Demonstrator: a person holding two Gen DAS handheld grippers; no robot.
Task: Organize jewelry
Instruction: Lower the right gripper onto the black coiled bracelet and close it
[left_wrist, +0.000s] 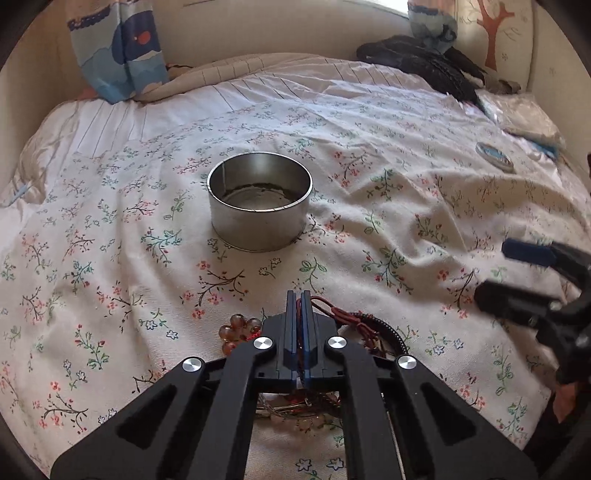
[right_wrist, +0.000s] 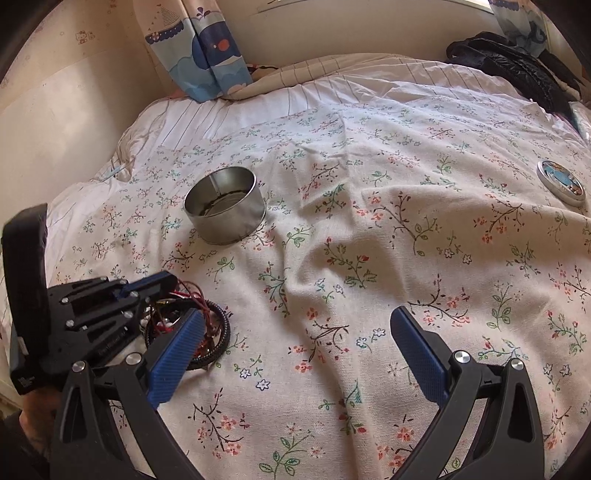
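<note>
A round open metal tin (left_wrist: 259, 205) stands on the floral bedspread; it also shows in the right wrist view (right_wrist: 224, 205). My left gripper (left_wrist: 300, 295) is shut on red cord of a jewelry pile (left_wrist: 354, 325) that lies under it, with amber beads (left_wrist: 236, 332) at its left and a dark beaded bracelet (right_wrist: 218, 332). The left gripper (right_wrist: 162, 282) shows at the left of the right wrist view. My right gripper (right_wrist: 295, 354) is open and empty above bare bedspread, to the right of the pile; it shows at the right edge of the left wrist view (left_wrist: 517, 273).
The tin's lid (right_wrist: 561, 182) with a blue picture lies far right on the bedspread (right_wrist: 369, 221). A black garment (left_wrist: 424, 62) and plastic bags (left_wrist: 524, 114) lie at the back right. A blue curtain (left_wrist: 118, 48) hangs at the back left by the wall.
</note>
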